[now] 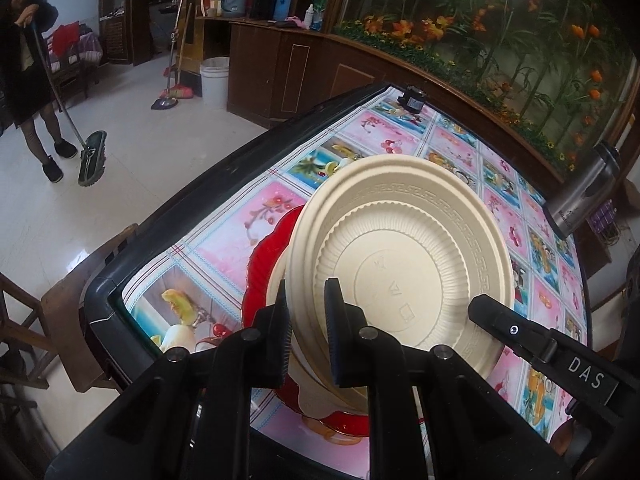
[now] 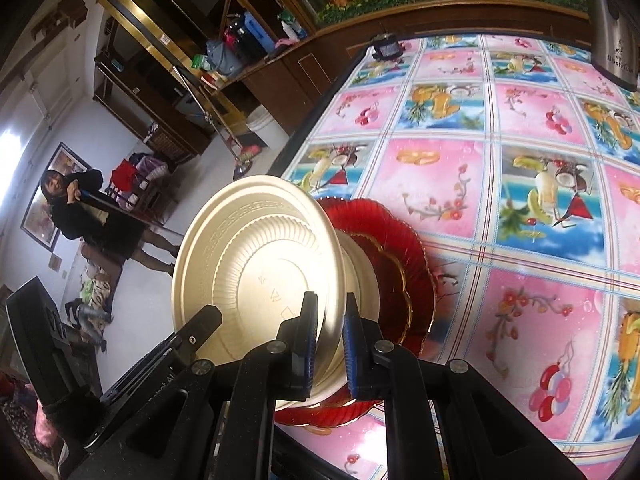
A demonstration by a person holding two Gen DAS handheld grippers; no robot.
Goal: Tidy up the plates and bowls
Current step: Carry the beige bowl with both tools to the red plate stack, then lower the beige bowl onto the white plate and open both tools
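A cream plate [image 1: 400,248] [image 2: 256,264] with a ribbed well and a key-pattern rim is held tilted over a stack near the table's left edge. My left gripper [image 1: 307,312] is shut on its rim on one side. My right gripper [image 2: 331,320] is shut on the rim next to it. Each gripper shows in the other's view: the right gripper [image 1: 492,316] and the left gripper [image 2: 208,320]. Under the plate sits another cream dish [image 2: 358,280] [image 1: 278,276], on a gold-rimmed red plate [image 2: 388,280] and a larger red plate [image 1: 264,256] [image 2: 400,240].
The table wears a pink and blue fruit-print cloth [image 2: 500,184] with a dark raised edge [image 1: 192,208]. A steel flask [image 1: 580,196] [image 2: 616,40] stands at the far right, a small black object [image 1: 412,98] at the far edge. A person [image 1: 36,80] mops the floor; a wooden chair [image 1: 80,300] stands beside the table.
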